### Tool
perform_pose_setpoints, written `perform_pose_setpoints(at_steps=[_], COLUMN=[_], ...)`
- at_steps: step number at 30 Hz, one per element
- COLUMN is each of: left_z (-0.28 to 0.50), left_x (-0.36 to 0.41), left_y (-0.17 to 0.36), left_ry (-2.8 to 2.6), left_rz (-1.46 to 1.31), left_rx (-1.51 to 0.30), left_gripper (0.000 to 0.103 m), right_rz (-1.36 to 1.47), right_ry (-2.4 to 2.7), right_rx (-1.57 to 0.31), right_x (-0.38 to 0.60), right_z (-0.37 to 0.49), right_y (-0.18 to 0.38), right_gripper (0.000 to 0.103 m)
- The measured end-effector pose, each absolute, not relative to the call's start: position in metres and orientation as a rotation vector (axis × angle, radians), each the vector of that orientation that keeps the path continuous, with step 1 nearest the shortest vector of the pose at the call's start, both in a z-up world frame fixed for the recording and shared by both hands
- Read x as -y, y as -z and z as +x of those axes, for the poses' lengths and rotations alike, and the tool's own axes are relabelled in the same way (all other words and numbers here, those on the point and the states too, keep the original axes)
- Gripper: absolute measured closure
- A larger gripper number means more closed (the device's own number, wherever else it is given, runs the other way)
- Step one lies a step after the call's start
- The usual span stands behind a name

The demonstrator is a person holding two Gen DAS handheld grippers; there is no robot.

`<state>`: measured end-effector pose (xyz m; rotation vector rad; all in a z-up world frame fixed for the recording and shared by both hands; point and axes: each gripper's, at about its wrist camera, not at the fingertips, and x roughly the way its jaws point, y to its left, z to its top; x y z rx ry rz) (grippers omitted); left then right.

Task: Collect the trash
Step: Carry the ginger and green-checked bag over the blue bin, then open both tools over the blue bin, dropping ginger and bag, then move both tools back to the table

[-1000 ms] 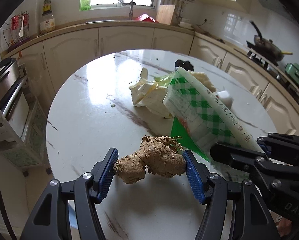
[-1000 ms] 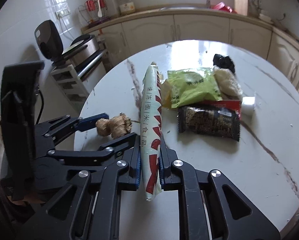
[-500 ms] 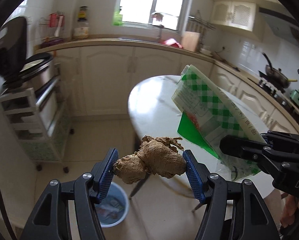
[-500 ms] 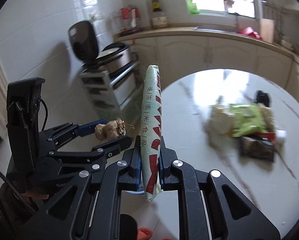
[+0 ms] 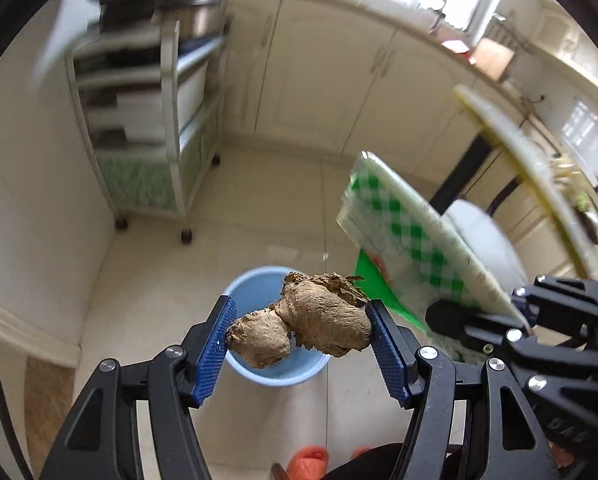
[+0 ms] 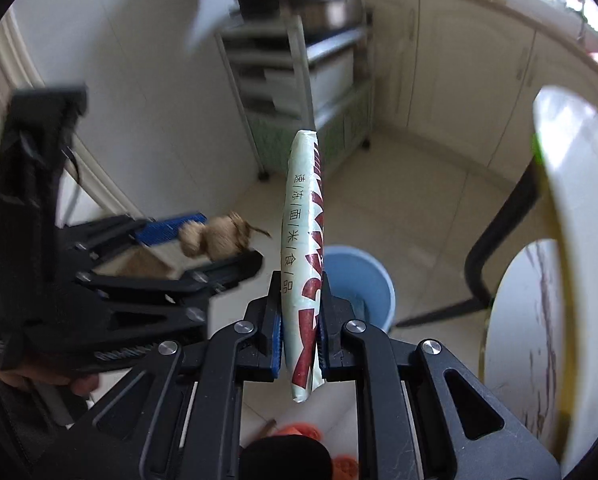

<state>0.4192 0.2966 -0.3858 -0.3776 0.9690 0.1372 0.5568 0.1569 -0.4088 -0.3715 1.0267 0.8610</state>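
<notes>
**Both grippers loaded above the blue bin**

Your left gripper has its jaws pinching a knobbly piece of ginger root endwise between the blue pads. The root hangs in the air directly over the blue bin, which stands on the tiled floor; the bin's open mouth shows behind and below the root.

Your right gripper has its jaws pressed onto a flat food packet, white with red print and a column of characters, held on edge and pointing up and away from you. In the right wrist view, the bin sits just behind and to the right of the packet. From the left wrist view, the packet shows its green-checked face, just right of the ginger.

The counter edge curves along your right side, apart from both grippers. A wheeled storage rack stands against the wall beyond the bin.
</notes>
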Motion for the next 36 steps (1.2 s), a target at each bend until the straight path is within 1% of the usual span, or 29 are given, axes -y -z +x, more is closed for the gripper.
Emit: perform_pose_setpoints(at_steps=[5, 8, 11, 12, 13, 16, 20, 22, 23, 25, 27, 29, 31, 33, 36], left_z=[0.452, 0.469, 0.49, 0.497, 0.503, 0.515, 0.51, 0.503, 0.499, 0.487, 0.477, 0.466, 0.448, 0.435, 0.415], left_x=[-0.296, -0.293, -0.302, -0.3, -0.299, -0.306, -0.316, -0.318, -0.318, -0.318, -0.315, -0.312, -0.302, -0.294, -0.275], left_y=[0.426, 0.438, 0.445, 0.446, 0.446, 0.445, 0.442, 0.437, 0.433, 0.426, 0.417, 0.403, 0.383, 0.359, 0.32], left_ry=[-0.124, -0.128, -0.126, -0.123, -0.13, -0.17, -0.224, -0.25, -0.263, -0.284, -0.301, -0.314, -0.327, -0.333, -0.317], left_rz=[-0.42, -0.411, -0.426, -0.431, -0.432, -0.422, -0.442, -0.444, -0.438, -0.437, -0.428, -0.418, -0.404, -0.376, -0.341], left_rx=[-1.049, -1.076, -1.086, -1.092, -1.097, -1.107, -1.099, -1.085, -1.078, -1.068, -1.061, -1.036, -0.995, -0.946, -0.858], left_gripper=[0.041, 0.041, 0.037, 0.031, 0.029, 0.029, 0.028, 0.027, 0.027, 0.026, 0.026, 0.026, 0.026, 0.026, 0.025], right_rz=[-0.382, -0.388, -0.387, -0.38, -0.37, -0.352, -0.329, -0.322, -0.329, -0.326, -0.336, -0.329, -0.32, -0.301, -0.262], right_ry=[-0.818, -0.8, -0.783, -0.781, -0.777, -0.777, -0.799, -0.809, -0.795, -0.787, -0.759, -0.755, -0.75, -0.746, -0.743], right_rx=[-1.14, -1.164, -1.175, -1.185, -1.193, -1.209, -1.209, -1.206, -1.196, -1.189, -1.167, -1.149, -1.124, -1.085, -0.999], right_x=[-0.167, -0.168, -0.164, -0.165, -0.165, -0.168, -0.171, -0.173, -0.175, -0.179, -0.18, -0.177, -0.175, -0.17, -0.159], right_z=[0.585, 0.596, 0.607, 0.611, 0.615, 0.625, 0.628, 0.627, 0.626, 0.622, 0.616, 0.608, 0.599, 0.588, 0.569], right_y=[0.463, 0.478, 0.489, 0.492, 0.495, 0.505, 0.511, 0.511, 0.51, 0.506, 0.499, 0.487, 0.471, 0.449, 0.408], right_gripper=[0.09, 0.09, 0.09, 0.09, 0.09, 0.09, 0.088, 0.085, 0.08, 0.074, 0.062, 0.061, 0.055, 0.045, 0.041])
